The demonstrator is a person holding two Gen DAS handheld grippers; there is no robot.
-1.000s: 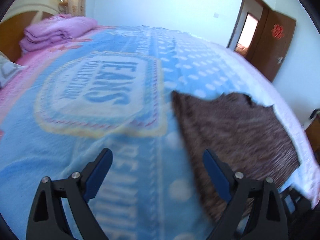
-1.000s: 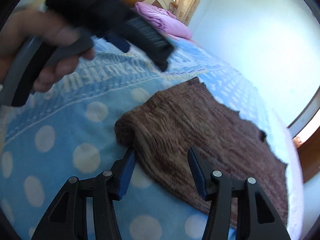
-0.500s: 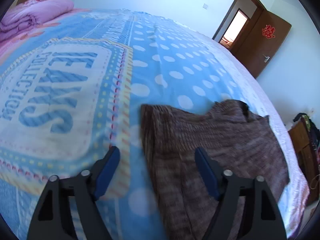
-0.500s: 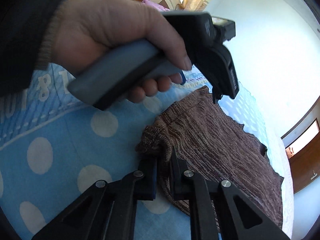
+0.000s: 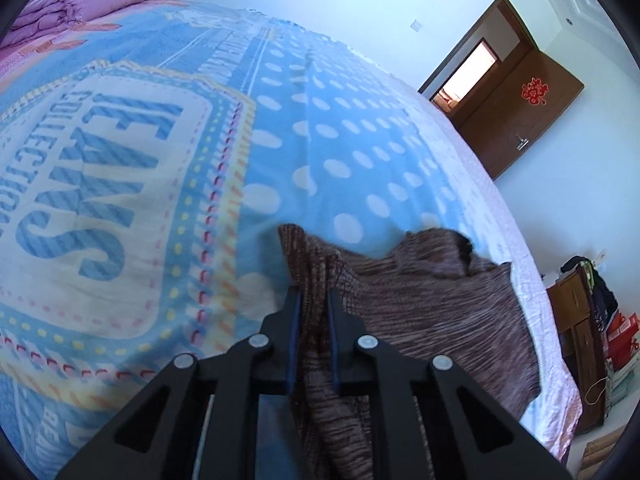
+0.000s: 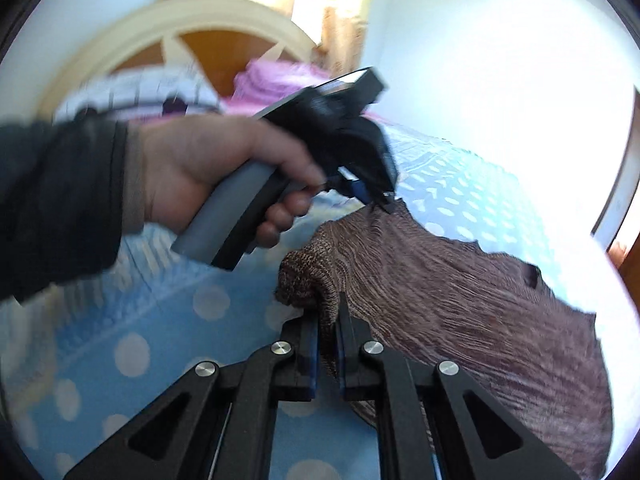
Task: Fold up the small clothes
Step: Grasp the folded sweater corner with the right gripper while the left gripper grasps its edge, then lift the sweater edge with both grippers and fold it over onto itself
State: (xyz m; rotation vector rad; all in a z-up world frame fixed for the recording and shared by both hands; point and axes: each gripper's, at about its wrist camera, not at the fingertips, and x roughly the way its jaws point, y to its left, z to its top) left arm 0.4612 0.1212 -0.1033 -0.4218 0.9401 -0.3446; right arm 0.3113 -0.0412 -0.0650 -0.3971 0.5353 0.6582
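A brown knitted sweater [image 5: 432,304] lies on the blue polka-dot blanket [image 5: 328,128] of a bed. My left gripper [image 5: 311,300] is shut on the sweater's left edge, near its far corner. In the right wrist view the sweater [image 6: 460,300] spreads to the right. My right gripper [image 6: 329,320] is shut on its bunched near corner. The left gripper [image 6: 380,200], held by a hand, also shows there, pinching the far corner of the same edge.
A folded pink quilt [image 5: 76,0] lies at the head of the bed by the headboard [image 6: 208,44]. An open brown door [image 5: 516,116] is at the far right. A wooden cabinet [image 5: 576,320] with clutter stands beside the bed's right edge.
My left gripper moved onto the sweater's edge and closed on it. My right gripper, closed on the near corner since half a second ago, has lifted it slightly.
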